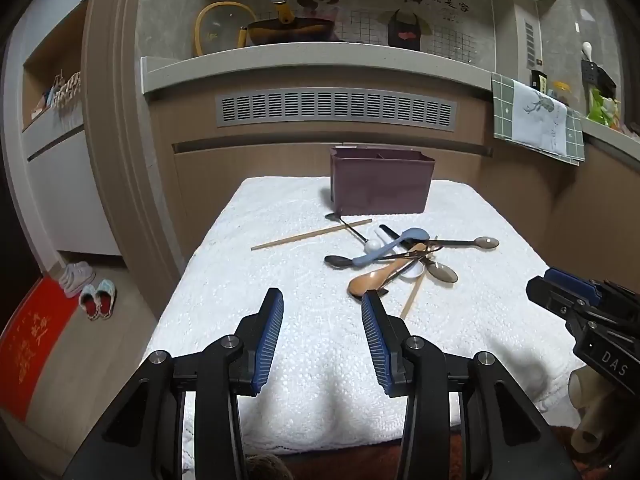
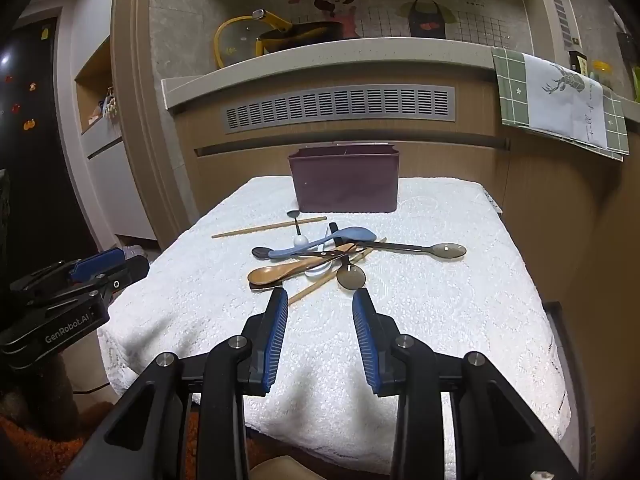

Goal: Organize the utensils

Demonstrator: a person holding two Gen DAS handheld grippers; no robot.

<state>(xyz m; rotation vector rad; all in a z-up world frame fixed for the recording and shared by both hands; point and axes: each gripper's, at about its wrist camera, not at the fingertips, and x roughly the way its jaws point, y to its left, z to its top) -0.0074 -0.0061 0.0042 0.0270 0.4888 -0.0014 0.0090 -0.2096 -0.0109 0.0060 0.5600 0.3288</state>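
Utensils lying unsorted; both grippers hovering empty.
The white-towelled desk (image 2: 440, 320) is carrying the maroon bin (image 2: 344, 184) at its far edge; the utensil pile (image 2: 320, 256) is sprawling before it, while the left gripper (image 1: 322, 308) and right gripper (image 2: 320, 304) are waiting apart, seemingly for approach.

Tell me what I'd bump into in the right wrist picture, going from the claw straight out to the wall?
Right claw → round brown clear spoon → blue spoon → purple box → grey vent → countertop with the yellow-handled pan.
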